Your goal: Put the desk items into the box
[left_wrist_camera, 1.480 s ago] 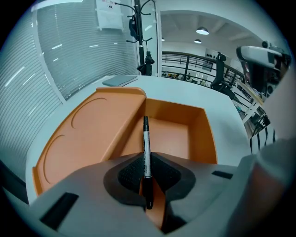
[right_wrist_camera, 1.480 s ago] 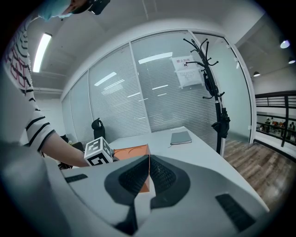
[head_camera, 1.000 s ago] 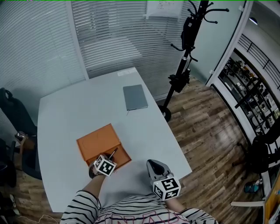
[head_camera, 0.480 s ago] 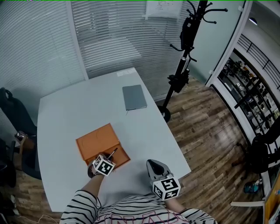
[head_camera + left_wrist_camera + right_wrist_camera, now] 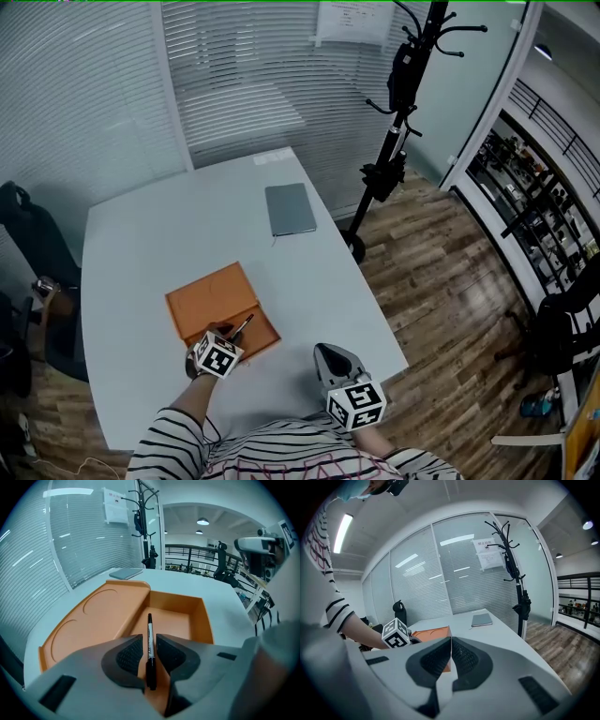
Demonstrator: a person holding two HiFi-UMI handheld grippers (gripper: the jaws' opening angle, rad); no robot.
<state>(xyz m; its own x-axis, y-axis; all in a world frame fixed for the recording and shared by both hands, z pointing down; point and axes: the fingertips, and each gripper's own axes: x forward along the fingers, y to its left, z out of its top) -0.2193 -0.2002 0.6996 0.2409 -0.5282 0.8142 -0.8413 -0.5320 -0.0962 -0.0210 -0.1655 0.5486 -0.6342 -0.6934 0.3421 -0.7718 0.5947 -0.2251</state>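
White table (image 5: 169,225), seen from the head view: orange box (image 5: 265,336) near the person's edge, its open lid (image 5: 211,295) lying flat beside the tray on the side toward the blinds. Left gripper (image 5: 230,339) sits at the tray's near corner with a thin pen (image 5: 242,327) poking out of it. From up here the pen is a small dark sliver, slanting away toward the table's far right. Left gripper view gives the detail. The left gripper (image 5: 149,644) is clamped on a marker pen (image 5: 149,626), ribbed pads pressing its barrel from both sides. The pen's long axis runs straight along the jaws. Its narrow black tip points away from the gripper, toward the tray's far wall, and its thicker dark end points back toward the camera. The barrel is white with print too small to read. The pen hangs over the box (image 5: 206,623) interior; I cannot tell whether it touches the bottom. The lid (image 5: 93,616) shows two curved embossed lines here that are lost in the head view. Right gripper (image 5: 330,358) is near the table's front edge, apart from the box. In its own view the right gripper (image 5: 451,644) is clenched with nothing between the jaws. That view alone shows the left gripper's marker cube (image 5: 397,633) side-on. A grey notebook (image 5: 290,208) lies far across the table, and a coat stand (image 5: 398,103) is on the floor beyond it.
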